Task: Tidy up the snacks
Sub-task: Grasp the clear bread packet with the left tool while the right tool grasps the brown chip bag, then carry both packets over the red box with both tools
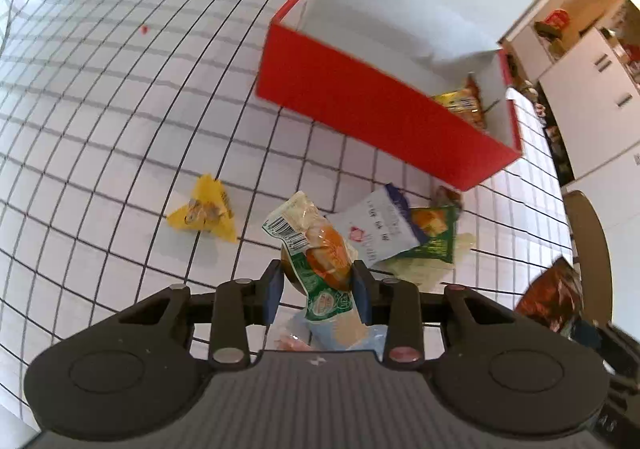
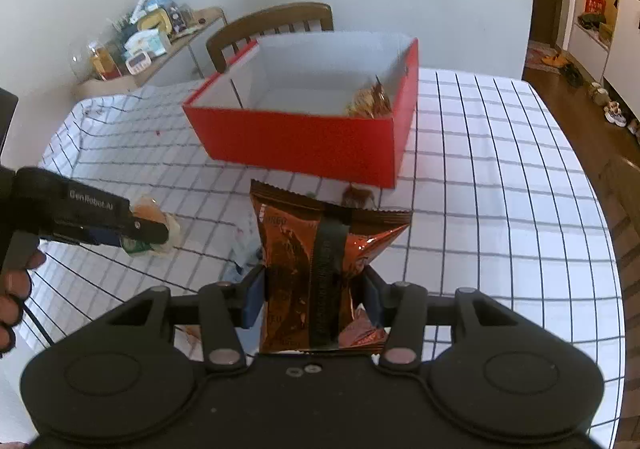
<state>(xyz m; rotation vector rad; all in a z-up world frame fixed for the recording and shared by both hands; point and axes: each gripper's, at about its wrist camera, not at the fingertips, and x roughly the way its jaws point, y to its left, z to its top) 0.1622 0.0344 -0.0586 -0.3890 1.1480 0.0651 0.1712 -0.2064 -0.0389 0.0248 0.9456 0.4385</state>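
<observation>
While the left gripper [image 1: 316,281] clamps a green-and-orange snack pack [image 1: 320,253] and the right gripper [image 2: 314,289] clamps a brown foil bag [image 2: 320,257], the red box [image 2: 304,145] ahead holds only one packet, with several more strewn on the tabletop [image 1: 120,89].

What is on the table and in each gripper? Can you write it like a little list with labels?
left gripper: shut on the green and orange snack packet
right gripper: shut on the brown foil packet
red box: open, one gold snack in its corner
loose on tablecloth: yellow triangle packet, white and purple packet, green packet
</observation>
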